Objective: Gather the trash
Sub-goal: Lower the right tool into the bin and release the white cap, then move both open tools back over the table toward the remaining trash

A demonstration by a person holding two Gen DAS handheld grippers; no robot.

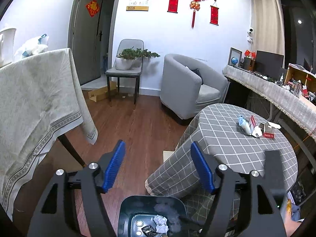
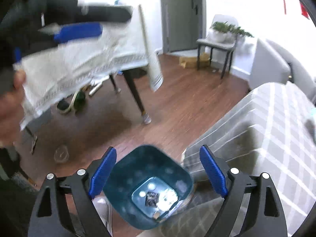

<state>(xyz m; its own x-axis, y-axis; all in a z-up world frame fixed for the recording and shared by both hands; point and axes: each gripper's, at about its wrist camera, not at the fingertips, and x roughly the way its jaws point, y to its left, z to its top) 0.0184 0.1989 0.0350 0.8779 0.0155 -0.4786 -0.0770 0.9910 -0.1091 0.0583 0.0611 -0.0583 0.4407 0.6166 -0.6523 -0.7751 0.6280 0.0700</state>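
A dark blue trash bin (image 1: 138, 209) stands on the floor beside the round table with the grey checked cloth (image 1: 227, 148). Crumpled white paper (image 1: 160, 220) and a dark wrapper (image 1: 148, 230) lie in its bottom. The bin also shows in the right wrist view (image 2: 126, 173), with the wrapper (image 2: 151, 197) inside. Several pieces of trash lie on the table: a blue-white plastic wrapper (image 1: 244, 124) and small red-white boxes (image 1: 267, 130). My left gripper (image 1: 158, 165) is open and empty above the bin. My right gripper (image 2: 158, 171) is open and empty over the bin. The left gripper appears blurred in the right wrist view (image 2: 79, 30).
A table with a pale cloth (image 1: 35, 102) stands on the left, with shoes and bottles (image 2: 79, 98) beneath it. A grey armchair (image 1: 189, 86), a chair with a potted plant (image 1: 126, 65), and a long cluttered desk (image 1: 276, 90) line the back and right. Wooden floor (image 1: 134, 122) lies between them.
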